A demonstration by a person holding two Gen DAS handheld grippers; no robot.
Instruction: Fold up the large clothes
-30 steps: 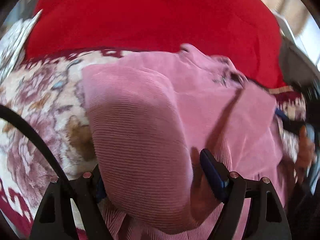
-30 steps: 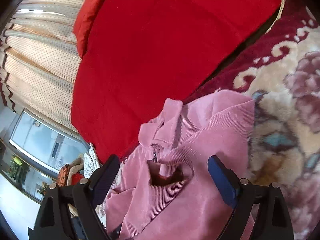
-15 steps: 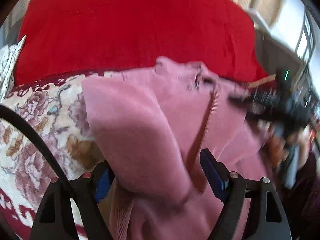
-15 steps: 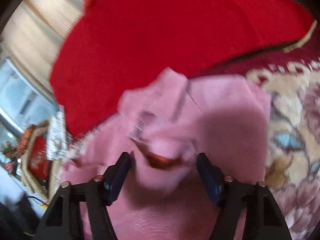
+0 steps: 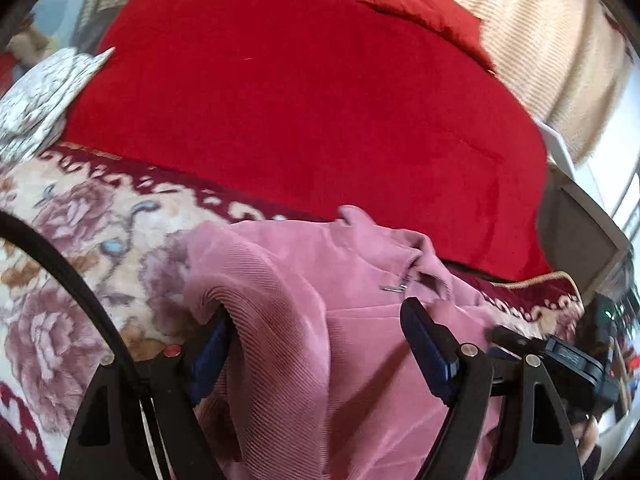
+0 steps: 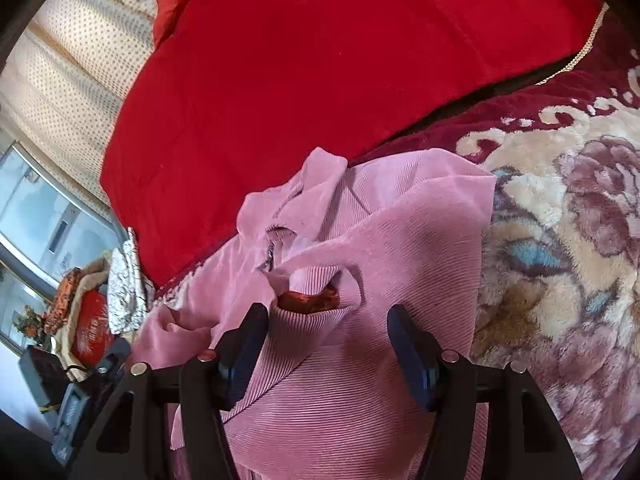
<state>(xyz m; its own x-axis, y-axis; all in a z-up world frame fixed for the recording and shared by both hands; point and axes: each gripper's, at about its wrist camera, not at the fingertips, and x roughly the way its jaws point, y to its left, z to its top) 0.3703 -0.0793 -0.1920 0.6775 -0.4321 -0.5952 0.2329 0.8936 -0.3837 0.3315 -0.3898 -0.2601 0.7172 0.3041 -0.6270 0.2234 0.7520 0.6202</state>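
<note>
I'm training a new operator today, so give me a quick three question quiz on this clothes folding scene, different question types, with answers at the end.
1. True or false: both the left gripper and the right gripper have their jaws spread apart.
2. Multiple choice: the pink garment lies on A) a bare wooden floor, B) a floral blanket, C) a glass table.
3. Fill in: beyond the garment lies a large ____ cover.

Key: 1 true; 2 B; 3 red.

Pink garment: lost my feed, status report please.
Both grippers, left and right, open over pink garment. It lies rumpled on floral blanket. Nothing obstructing.
</note>
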